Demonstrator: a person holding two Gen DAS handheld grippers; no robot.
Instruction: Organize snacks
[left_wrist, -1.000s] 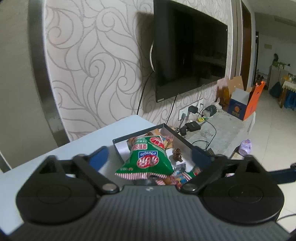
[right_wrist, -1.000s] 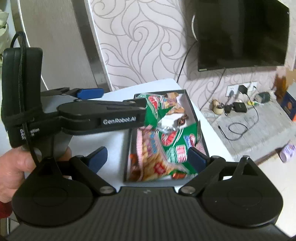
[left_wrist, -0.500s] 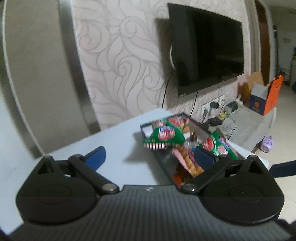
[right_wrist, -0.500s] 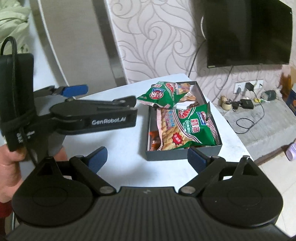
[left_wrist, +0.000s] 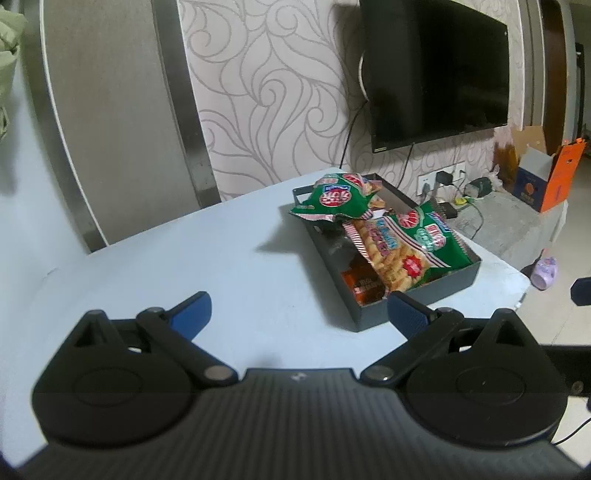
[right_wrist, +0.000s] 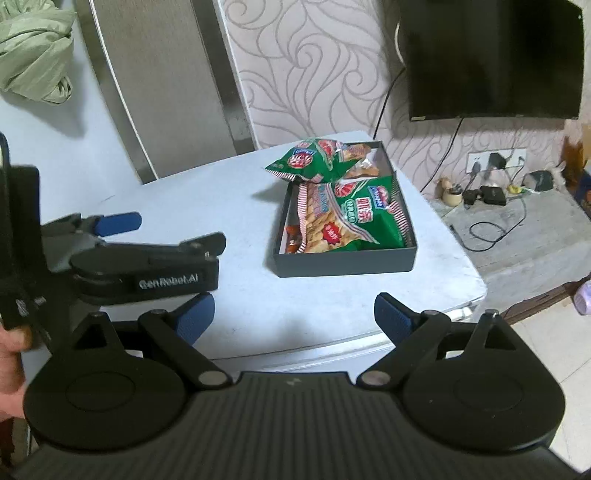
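Note:
A dark grey box (left_wrist: 458, 281) (right_wrist: 343, 264) on the white table (left_wrist: 184, 254) (right_wrist: 221, 192) holds snack bags. A large green bag (left_wrist: 410, 240) (right_wrist: 351, 218) lies across the box. A smaller green bag (left_wrist: 334, 197) (right_wrist: 304, 158) hangs over its far left rim. Orange packets (left_wrist: 364, 286) show underneath. My left gripper (left_wrist: 297, 308) is open and empty, back from the box; it also shows in the right wrist view (right_wrist: 162, 240). My right gripper (right_wrist: 293, 314) is open and empty, nearer than the box.
A TV (left_wrist: 436, 74) hangs on the patterned wall. A low shelf with plugs and cables (right_wrist: 495, 195) stands beyond the table's right edge (right_wrist: 469, 258). An orange carton (left_wrist: 546, 177) stands far right. Green cloth (right_wrist: 33, 51) lies at the far left.
Both grippers have pulled back from the box, which now looks smaller and farther. The small green bag rests on the box's far rim. Both stay open.

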